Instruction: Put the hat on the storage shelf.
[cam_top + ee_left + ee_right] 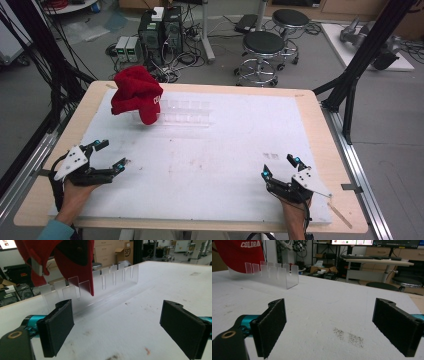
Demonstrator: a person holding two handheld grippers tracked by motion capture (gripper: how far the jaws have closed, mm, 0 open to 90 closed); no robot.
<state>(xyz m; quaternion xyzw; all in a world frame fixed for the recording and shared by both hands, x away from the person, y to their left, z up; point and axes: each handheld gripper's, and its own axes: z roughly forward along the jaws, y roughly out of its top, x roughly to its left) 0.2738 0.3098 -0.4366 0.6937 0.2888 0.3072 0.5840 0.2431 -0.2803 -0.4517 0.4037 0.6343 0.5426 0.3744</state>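
1. A red cap [136,94] sits draped over the left end of a clear plastic rack [186,114], near the far left part of the white mat [225,150] that covers the wooden table [320,120].
2. The cap bears white lettering on its side; in the right gripper view the letters read "COLDRA" before the cap [239,252] runs out of frame.
3. The rack is a long, see-through piece with a row of upright tabs along it. In the left gripper view the cap [67,260] hangs over the near tabs of the rack [107,282], its lower edge reaching down in front of them.
4. The left gripper [108,156] rests near the left front of the mat, held by the person's left hand [75,192]. Its jaws stand wide apart and hold nothing; in the left gripper view bare mat shows between the two black pads [58,330].
5. The left gripper points toward the cap and rack, which lie ahead of it but well apart from its jaws.
6. The right gripper [280,167] rests near the right front of the mat, held by the person's right hand [295,207]. Its jaws are also spread wide with nothing between them; the right gripper view shows only stained mat between its pads [272,327].
7. From the right gripper view, the rack [274,275] stands far off to the upper left, with the cap over its far end.
8. A thin wooden stick [340,212] lies on the table at the mat's right front corner, just beside the right hand.
9. Behind the table, on the floor, stand two round stools [262,47] and some computer boxes [160,32] with cables.
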